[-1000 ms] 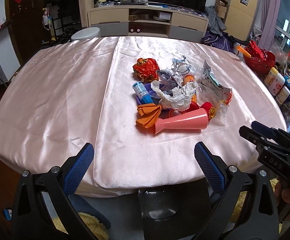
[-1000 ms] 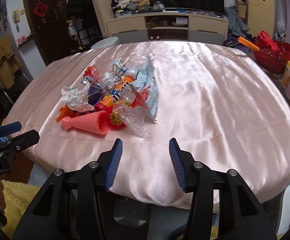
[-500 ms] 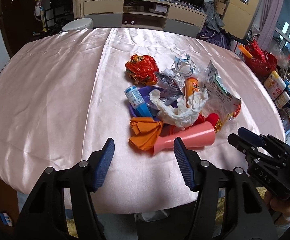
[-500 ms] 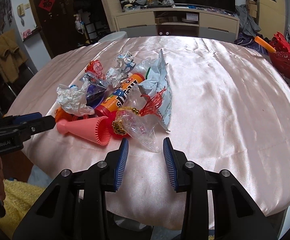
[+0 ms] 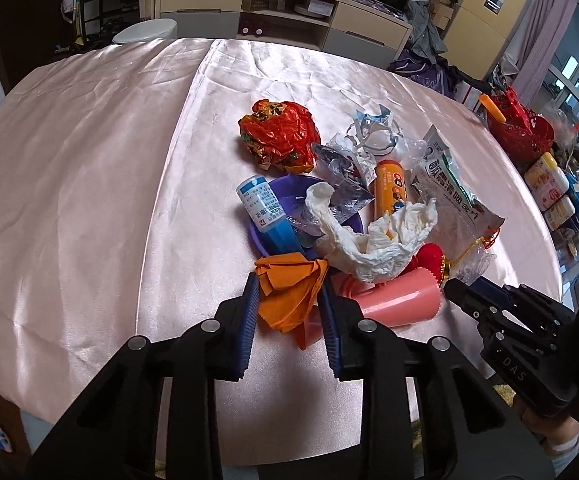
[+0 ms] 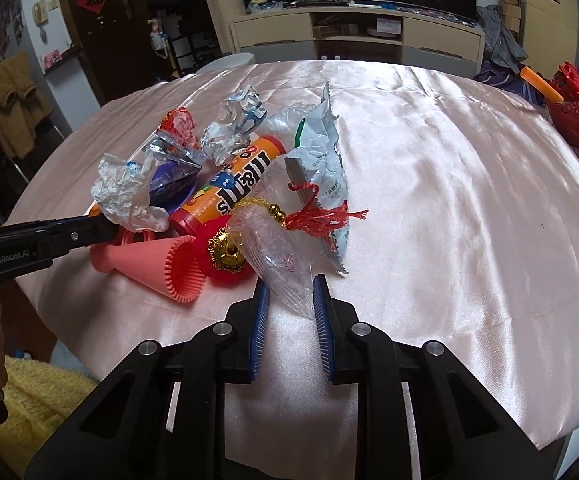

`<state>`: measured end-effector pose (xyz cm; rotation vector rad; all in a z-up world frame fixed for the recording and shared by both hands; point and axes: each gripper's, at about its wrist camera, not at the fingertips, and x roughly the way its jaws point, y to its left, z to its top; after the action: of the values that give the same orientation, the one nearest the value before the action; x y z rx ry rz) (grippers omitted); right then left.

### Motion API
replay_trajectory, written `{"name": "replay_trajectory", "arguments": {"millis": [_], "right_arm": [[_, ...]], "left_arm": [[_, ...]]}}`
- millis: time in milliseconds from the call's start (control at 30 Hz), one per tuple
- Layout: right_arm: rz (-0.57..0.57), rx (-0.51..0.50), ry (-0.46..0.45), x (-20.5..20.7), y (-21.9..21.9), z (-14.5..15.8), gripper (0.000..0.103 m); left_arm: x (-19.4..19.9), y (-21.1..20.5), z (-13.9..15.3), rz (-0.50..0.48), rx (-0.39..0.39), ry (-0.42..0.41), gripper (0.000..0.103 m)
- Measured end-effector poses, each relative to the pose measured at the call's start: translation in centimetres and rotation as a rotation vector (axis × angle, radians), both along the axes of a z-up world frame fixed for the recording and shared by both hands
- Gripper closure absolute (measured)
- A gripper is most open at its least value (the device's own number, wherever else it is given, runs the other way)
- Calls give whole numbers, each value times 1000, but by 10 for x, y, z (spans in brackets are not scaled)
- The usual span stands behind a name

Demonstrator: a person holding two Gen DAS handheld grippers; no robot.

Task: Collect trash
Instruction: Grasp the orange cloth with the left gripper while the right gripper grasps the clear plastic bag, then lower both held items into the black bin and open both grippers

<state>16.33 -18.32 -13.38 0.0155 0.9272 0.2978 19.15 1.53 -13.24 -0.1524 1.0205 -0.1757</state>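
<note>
Pickup step on both sides right now. The trash pile sits mid-frame on the pink satin worktop (image 5: 89,160). Left gripper (image 5: 289,308) is low centre in its own view, jaws closing around the crumpled orange paper (image 5: 289,300), which sits between them; can't tell if they're pinching it yet. Right gripper (image 6: 291,304), bottom centre of the right wrist view, has its jaws nearly together on the corner of the clear plastic bag (image 6: 277,260) with the red tassel charm (image 6: 317,216). Next, I'd guess: lift both clear without dragging the pink cone (image 6: 153,260) or white tissue (image 5: 373,240) along.
</note>
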Motion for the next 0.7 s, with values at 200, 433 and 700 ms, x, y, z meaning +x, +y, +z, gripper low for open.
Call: {"name": "replay_trajectory", "arguments": {"millis": [200,433,700], "right_arm": [[-24,24,-65,-7,-8,22,81],[-44,43,-171,-22,-17,69,81],[-28,62,-261,-56,-16,114,81]], "left_arm": [[-7,-2,12,-5,16,-40,87],[-25,1,50,11,7,-128,99],[-64,1,101,12,15,-238,99]]}}
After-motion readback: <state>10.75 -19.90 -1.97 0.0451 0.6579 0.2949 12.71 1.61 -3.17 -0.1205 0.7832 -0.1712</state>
